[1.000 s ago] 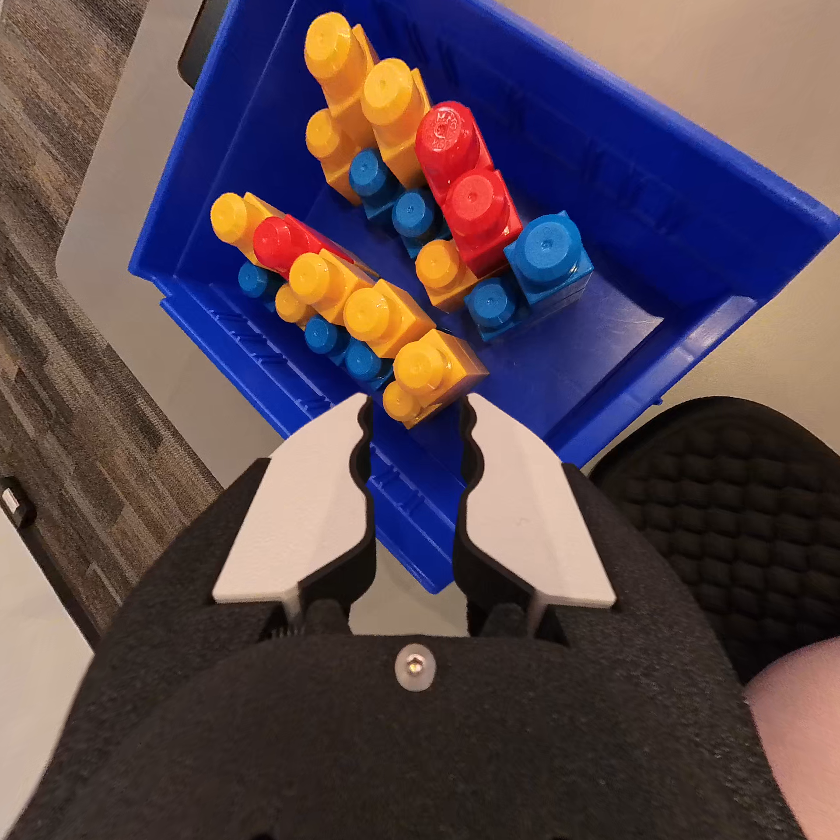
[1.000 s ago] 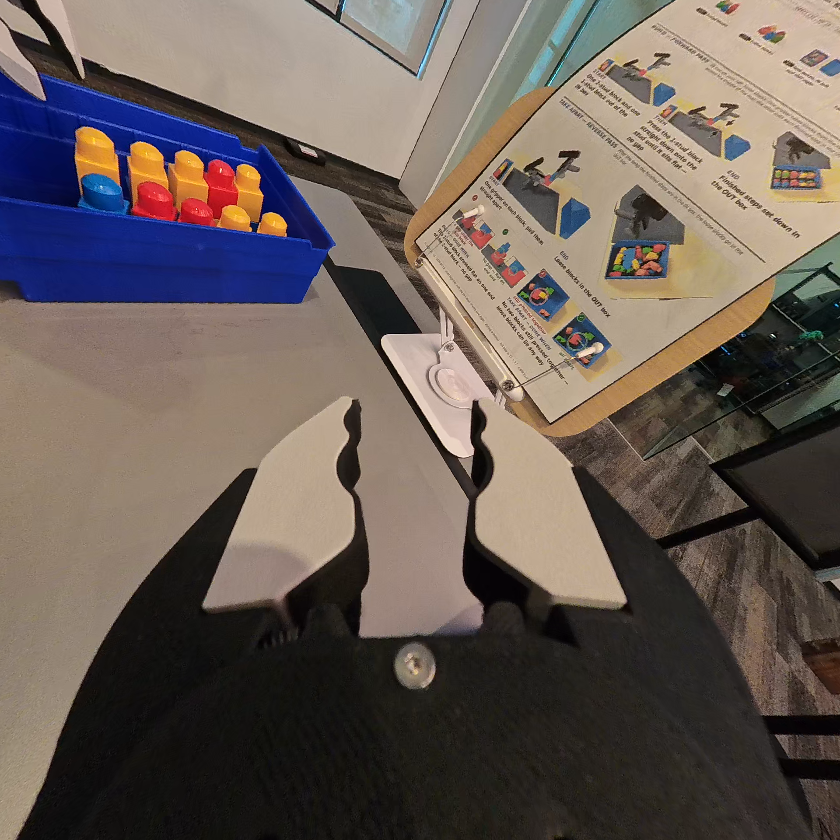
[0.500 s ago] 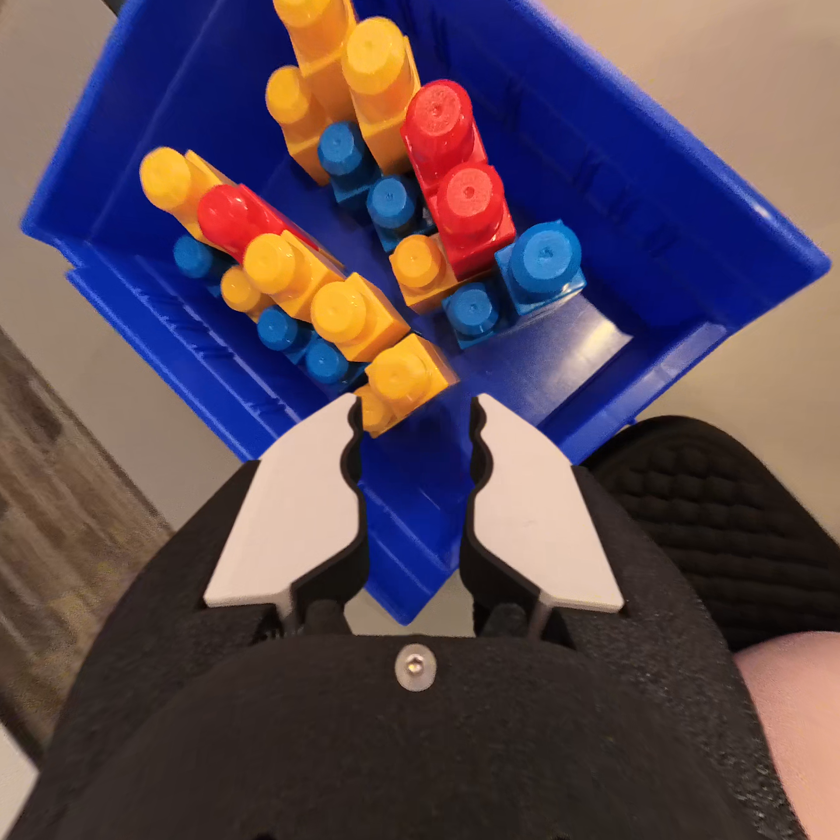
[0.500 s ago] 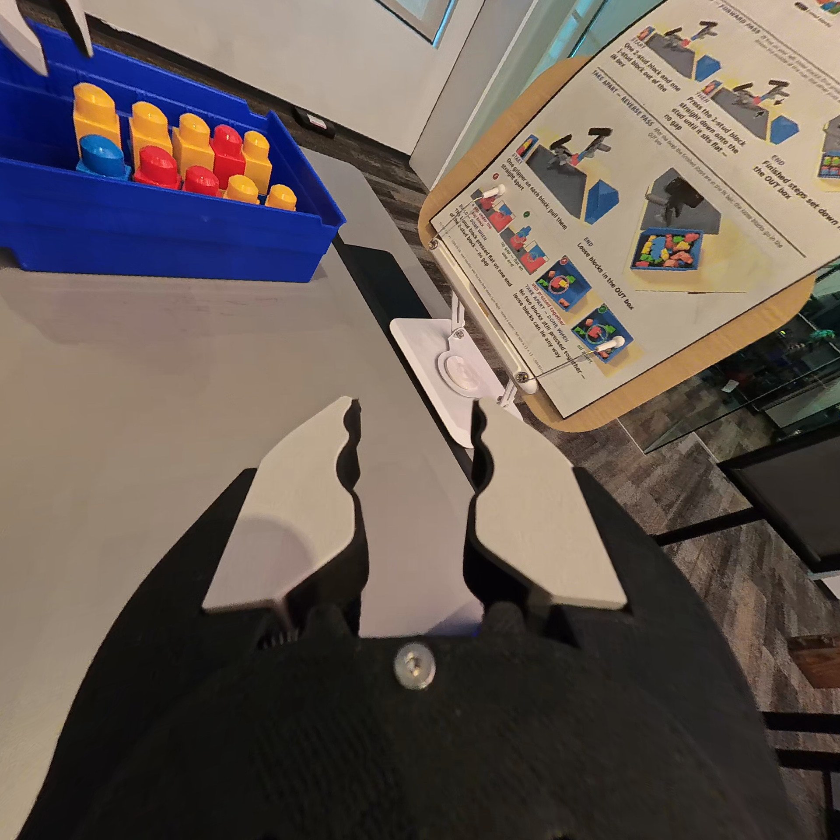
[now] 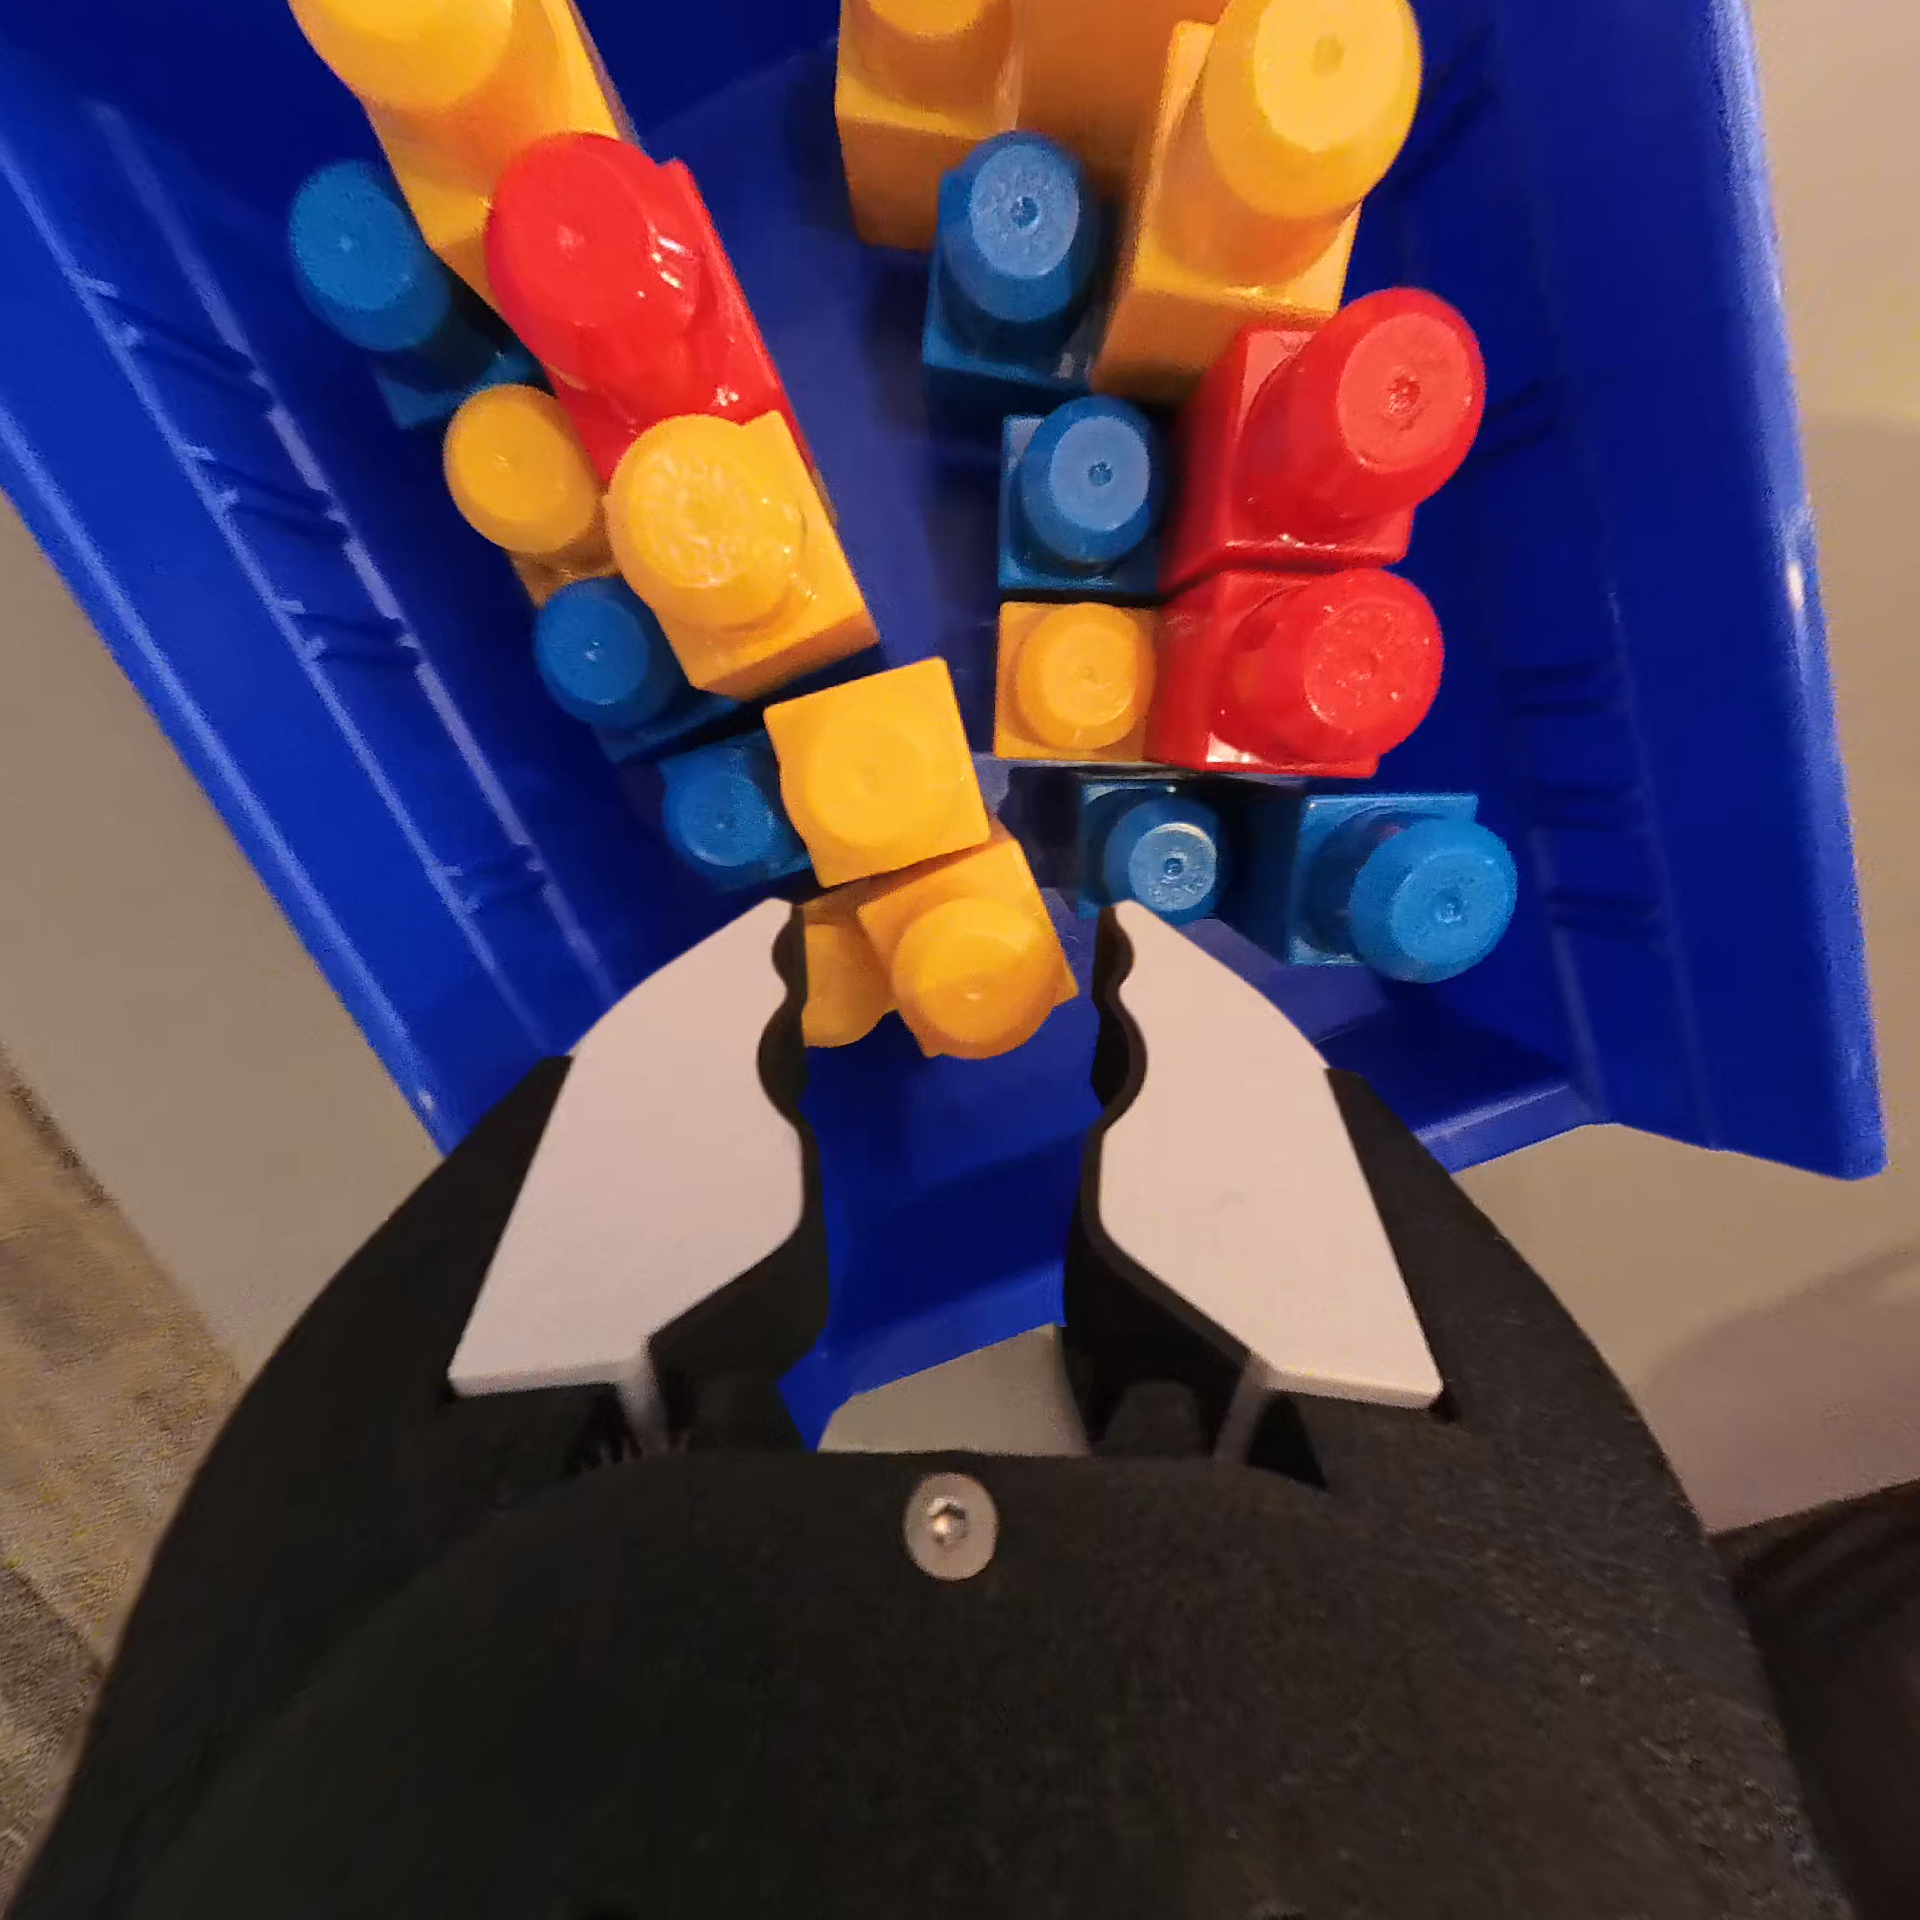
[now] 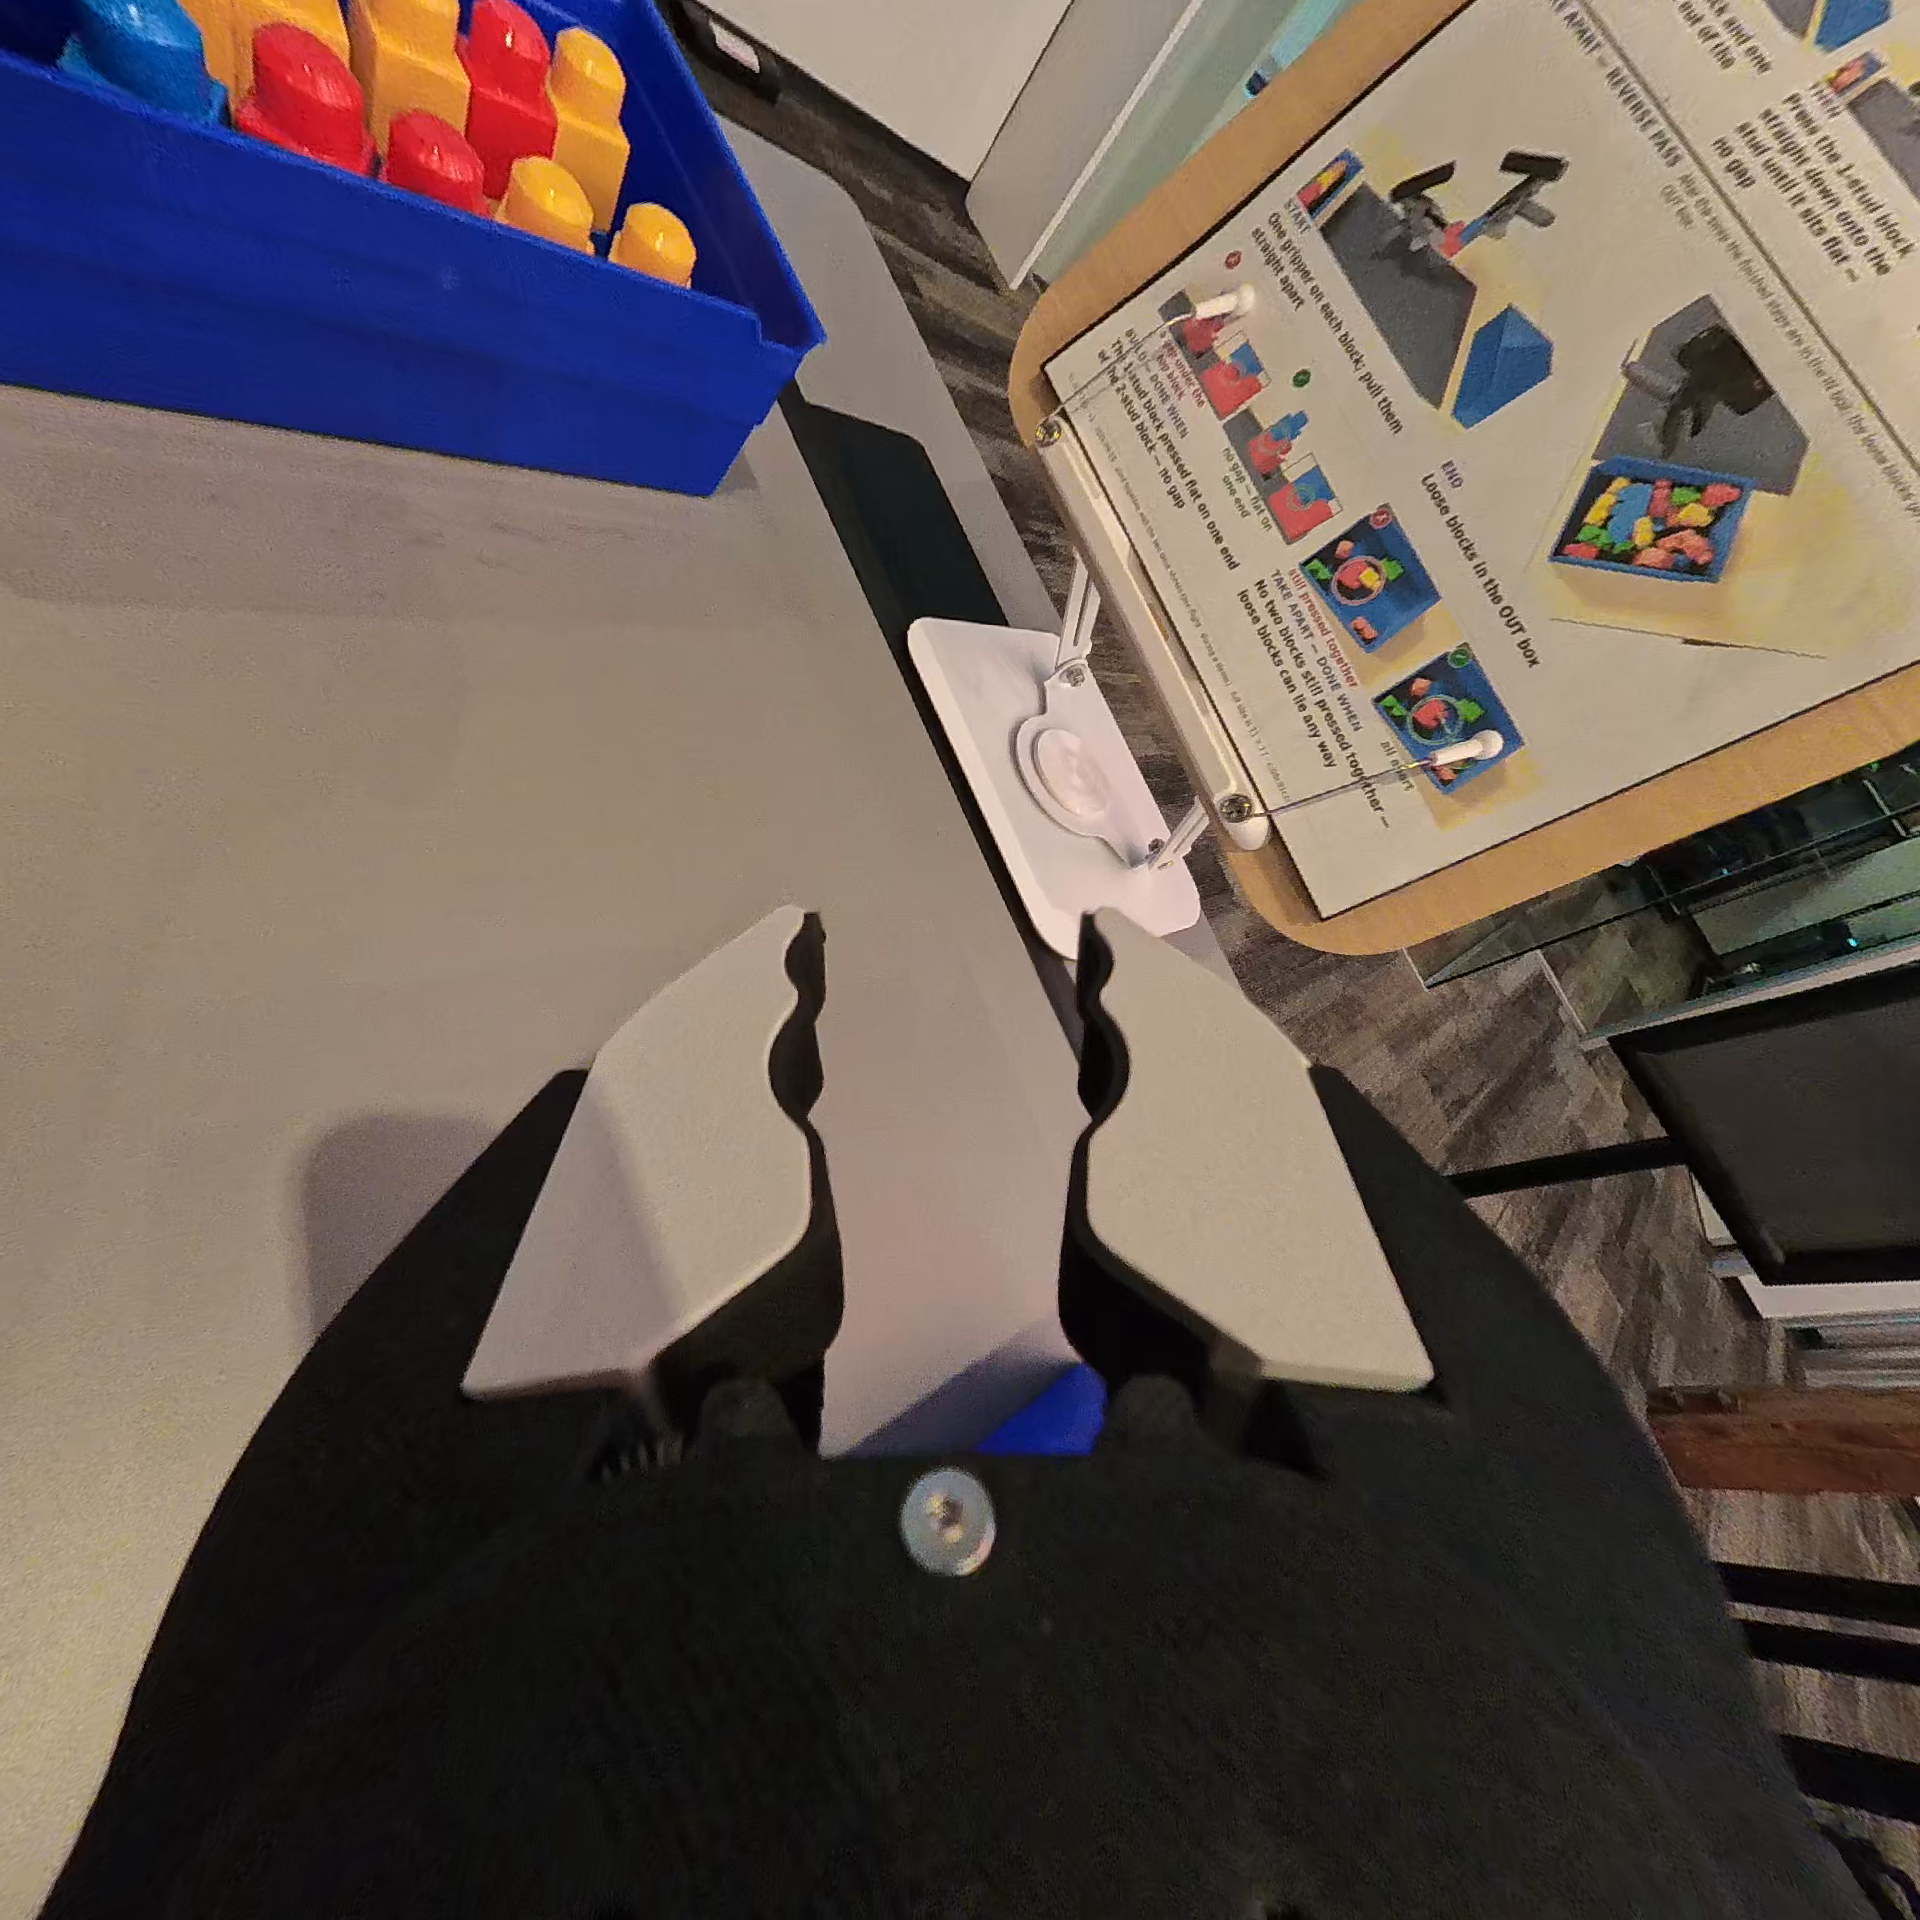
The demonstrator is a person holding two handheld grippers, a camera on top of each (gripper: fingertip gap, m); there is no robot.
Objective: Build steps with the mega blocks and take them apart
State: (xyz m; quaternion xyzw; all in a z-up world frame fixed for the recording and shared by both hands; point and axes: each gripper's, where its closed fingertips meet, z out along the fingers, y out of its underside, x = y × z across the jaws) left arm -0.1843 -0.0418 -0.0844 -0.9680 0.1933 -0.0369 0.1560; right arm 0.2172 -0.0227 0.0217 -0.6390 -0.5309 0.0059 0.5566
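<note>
A blue bin (image 5: 1704, 644) holds several stepped pairs of yellow, red and blue mega blocks in two rows. My left gripper (image 5: 945, 914) is open and reaches down into the bin. Its fingertips stand on either side of the nearest yellow block (image 5: 961, 951), which sits on a lower yellow block (image 5: 836, 982). I cannot tell whether the fingers touch it. My right gripper (image 6: 945, 920) is open and empty above the grey table (image 6: 416, 779). The same bin (image 6: 364, 332) shows at the top left of the right wrist view, well away from that gripper.
A white stand (image 6: 1060, 769) at the table's right edge holds a wooden-edged instruction board (image 6: 1558, 436). A small blue piece (image 6: 1039, 1418) shows just behind the right gripper's fingers. Patterned carpet (image 6: 1507, 1060) lies beyond the table. A black padded seat (image 5: 1849, 1621) sits at the lower right. About 40 cm separates my left fingertips from my right.
My left gripper has moved forward and down into the bin, so the nearest yellow block now sits between its open fingertips. The right gripper has drifted closer to the bin and stand.
</note>
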